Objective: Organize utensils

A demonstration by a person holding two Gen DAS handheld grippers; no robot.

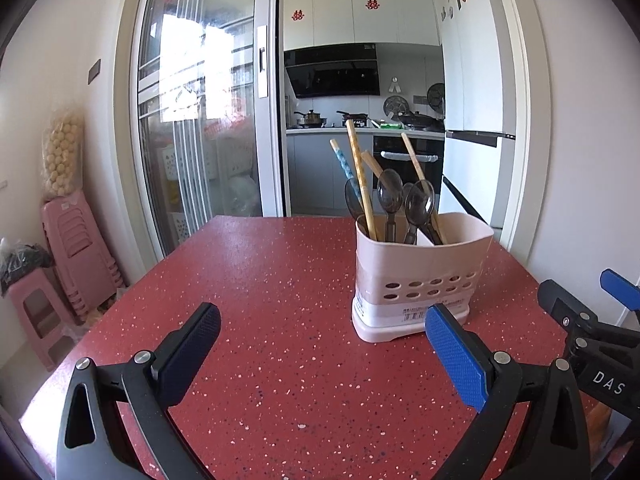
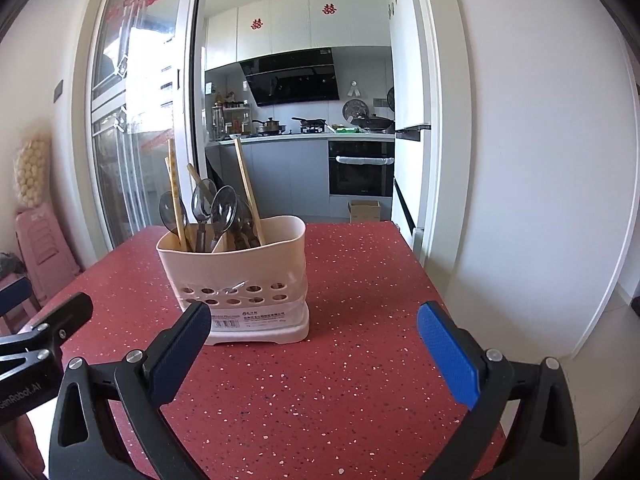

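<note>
A cream utensil holder (image 1: 416,280) (image 2: 240,276) with a row of holes stands upright on the red speckled table (image 1: 280,300) (image 2: 360,300). Several dark translucent spoons (image 1: 390,196) (image 2: 224,208) and wooden chopsticks (image 1: 360,176) (image 2: 248,188) stand in its left compartments. My left gripper (image 1: 322,328) hovers open just short of the holder, to its left, with nothing between its fingers. My right gripper (image 2: 314,328) is open too, in front of the holder and to its right, and shows at the right edge of the left wrist view (image 1: 618,292).
The table ends at a white wall (image 2: 520,200) on the right and faces a sliding glass door (image 1: 200,120) and a kitchen doorway. Pink stools (image 1: 72,248) are stacked on the floor at the left. A cardboard box (image 2: 364,210) sits beyond the table's far edge.
</note>
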